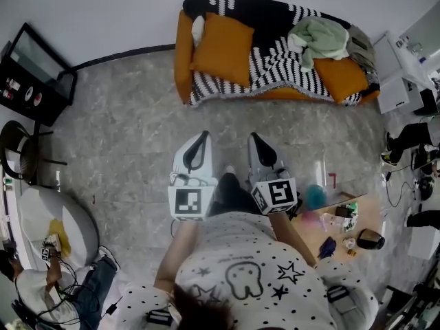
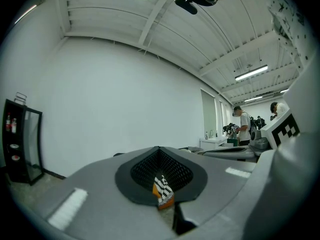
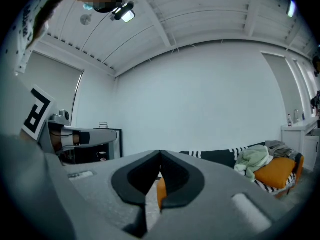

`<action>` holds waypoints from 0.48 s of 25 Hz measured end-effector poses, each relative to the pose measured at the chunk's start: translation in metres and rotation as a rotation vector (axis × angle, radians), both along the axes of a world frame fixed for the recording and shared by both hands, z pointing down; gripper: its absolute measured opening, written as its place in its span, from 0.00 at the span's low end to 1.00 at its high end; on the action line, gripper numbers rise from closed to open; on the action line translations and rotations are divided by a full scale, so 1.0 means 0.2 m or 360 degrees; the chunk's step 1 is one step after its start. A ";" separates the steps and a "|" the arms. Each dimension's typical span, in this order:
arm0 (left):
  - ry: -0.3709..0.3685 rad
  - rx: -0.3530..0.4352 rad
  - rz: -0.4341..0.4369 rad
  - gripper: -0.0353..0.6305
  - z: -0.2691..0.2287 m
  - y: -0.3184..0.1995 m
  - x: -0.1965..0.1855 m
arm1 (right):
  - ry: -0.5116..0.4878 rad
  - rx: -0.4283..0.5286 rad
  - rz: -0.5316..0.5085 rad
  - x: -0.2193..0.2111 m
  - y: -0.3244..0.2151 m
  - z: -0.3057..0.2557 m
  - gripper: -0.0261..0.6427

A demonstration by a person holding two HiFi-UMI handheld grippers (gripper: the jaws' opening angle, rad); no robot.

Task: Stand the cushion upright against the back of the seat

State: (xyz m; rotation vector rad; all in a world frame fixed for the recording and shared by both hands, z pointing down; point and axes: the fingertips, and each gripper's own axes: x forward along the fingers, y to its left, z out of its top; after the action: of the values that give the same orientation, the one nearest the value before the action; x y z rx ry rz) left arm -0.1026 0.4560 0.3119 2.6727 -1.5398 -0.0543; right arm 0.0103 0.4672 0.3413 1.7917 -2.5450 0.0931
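Orange cushion (image 1: 221, 49) lies on the sofa (image 1: 182, 55), well ahead of the left hand-held gripper (image 1: 201, 136) and right hand-held gripper (image 1: 255, 138), both closed and empty.

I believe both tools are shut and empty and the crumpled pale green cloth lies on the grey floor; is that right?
Not quite: the head view shows the crumpled pale green cloth lying instead on the orange sofa with the black-and-white striped blanket. The left tool and right tool are indeed shut and empty.
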 end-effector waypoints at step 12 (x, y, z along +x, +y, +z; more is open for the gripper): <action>0.0011 0.0030 -0.0061 0.05 -0.02 -0.39 0.20 | 0.0000 -0.0003 -0.0052 0.21 -0.40 -0.01 0.04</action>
State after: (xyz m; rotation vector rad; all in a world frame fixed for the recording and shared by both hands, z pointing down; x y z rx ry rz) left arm -0.0636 0.3773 0.3076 2.6544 -1.5967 -0.0802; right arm 0.0517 0.3864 0.3401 1.7490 -2.5720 0.0944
